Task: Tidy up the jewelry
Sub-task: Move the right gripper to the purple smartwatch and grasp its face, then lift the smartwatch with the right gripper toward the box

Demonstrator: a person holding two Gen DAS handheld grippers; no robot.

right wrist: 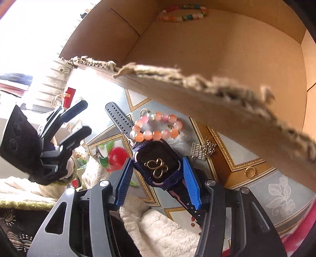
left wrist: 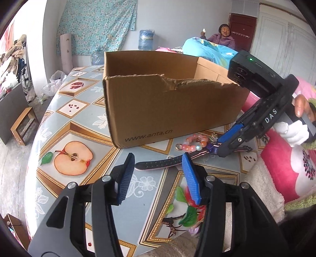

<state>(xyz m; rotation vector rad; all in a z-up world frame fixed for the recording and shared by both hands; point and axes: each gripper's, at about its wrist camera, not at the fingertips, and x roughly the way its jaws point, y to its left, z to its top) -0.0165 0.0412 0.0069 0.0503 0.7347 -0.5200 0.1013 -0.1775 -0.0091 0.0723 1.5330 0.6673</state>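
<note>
Here, my right gripper (right wrist: 157, 178) clasps the watch (right wrist: 158, 168) on the fruit-print surface (left wrist: 79, 118); my left gripper (left wrist: 158, 174) hangs released. Ahead, the box (left wrist: 158, 110) reads "www.anta.cn".

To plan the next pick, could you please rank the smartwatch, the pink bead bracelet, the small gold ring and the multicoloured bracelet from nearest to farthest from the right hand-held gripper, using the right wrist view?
1. Smartwatch: between the fingers of the right hand-held gripper.
2. Pink bead bracelet: just beyond the watch, on the table.
3. Small gold ring: off to the right, by the box wall.
4. Multicoloured bracelet: inside the cardboard box, at its far end.
</note>
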